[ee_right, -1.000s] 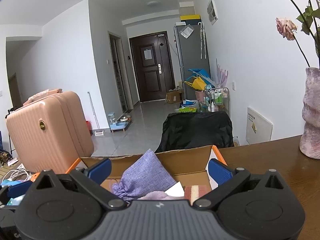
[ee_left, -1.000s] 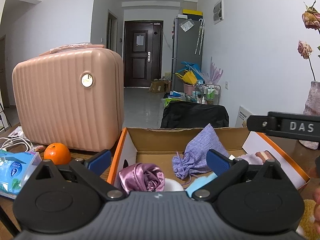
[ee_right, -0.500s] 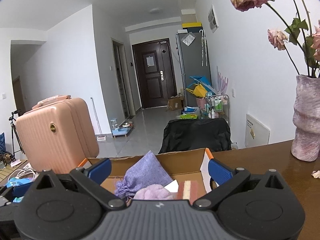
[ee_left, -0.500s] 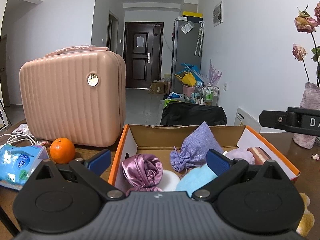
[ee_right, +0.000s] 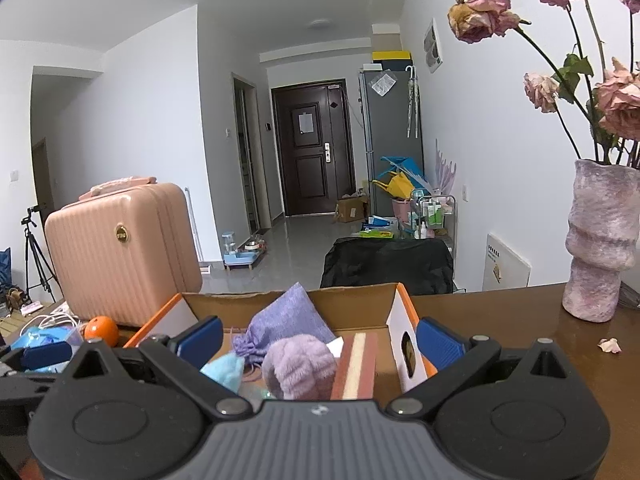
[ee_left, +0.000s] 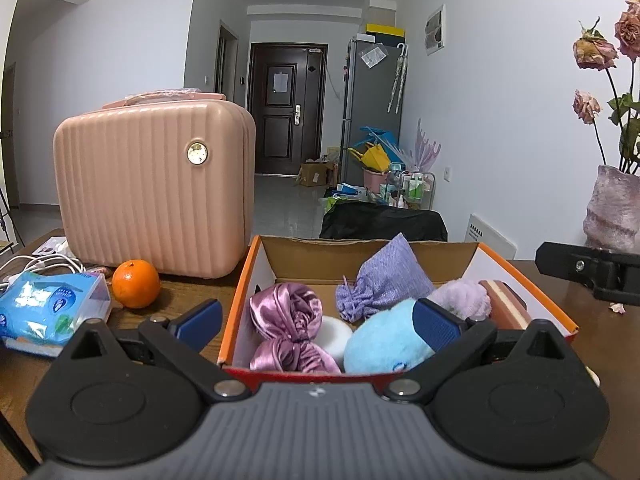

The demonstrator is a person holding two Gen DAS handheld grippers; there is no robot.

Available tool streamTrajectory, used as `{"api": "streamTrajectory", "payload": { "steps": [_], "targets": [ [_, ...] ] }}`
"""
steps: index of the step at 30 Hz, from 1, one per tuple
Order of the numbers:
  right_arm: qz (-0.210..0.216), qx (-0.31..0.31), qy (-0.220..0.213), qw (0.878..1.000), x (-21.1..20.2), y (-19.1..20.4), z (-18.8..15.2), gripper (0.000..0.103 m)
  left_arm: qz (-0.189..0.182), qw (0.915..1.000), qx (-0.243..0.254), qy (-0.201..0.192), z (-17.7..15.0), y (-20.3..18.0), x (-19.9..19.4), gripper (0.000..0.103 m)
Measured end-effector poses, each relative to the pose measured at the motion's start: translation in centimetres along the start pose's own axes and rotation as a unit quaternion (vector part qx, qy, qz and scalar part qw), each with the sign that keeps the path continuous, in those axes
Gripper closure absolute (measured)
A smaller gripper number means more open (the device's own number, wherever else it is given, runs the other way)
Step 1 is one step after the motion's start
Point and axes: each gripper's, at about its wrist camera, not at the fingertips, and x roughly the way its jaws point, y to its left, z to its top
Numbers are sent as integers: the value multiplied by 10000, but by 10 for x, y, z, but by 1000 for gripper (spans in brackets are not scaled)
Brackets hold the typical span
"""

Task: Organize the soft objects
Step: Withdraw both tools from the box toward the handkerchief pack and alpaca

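An orange-rimmed cardboard box sits on the wooden table and holds several soft things. Among them are a shiny purple satin bundle, a lavender drawstring pouch, a light blue plush and a fluffy lilac piece. My left gripper hangs open at the box's near edge with nothing between its fingers. In the right wrist view the same box shows the pouch, the fluffy lilac piece and a striped block. My right gripper is open and holds nothing.
A pink ribbed suitcase stands at the back left, with an orange, a blue tissue pack and white cables in front of it. A vase of dried roses stands at the right. A black chair back rises behind the table.
Both grippers have drawn back from the box and risen a little, so more of its contents show. The right gripper has shifted rightward. Both stay open.
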Motion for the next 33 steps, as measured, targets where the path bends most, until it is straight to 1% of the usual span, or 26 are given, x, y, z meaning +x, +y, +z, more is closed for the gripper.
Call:
{"api": "streamTrajectory", "payload": {
  "steps": [10,19,33],
  "targets": [
    [-52,-105,39,9999,-27,-5,-15,0,-30,10000,25,37,-11,-3,-26,0],
    [-115,-168,209,9996,-43,-13,-33,0,-80,9999,22,62,-22,-4,-46,0],
    [-172,-554,559,9967,-68,-12,-72,0,-294,9993,115,210,-39,-9,-69,0]
  ]
}}
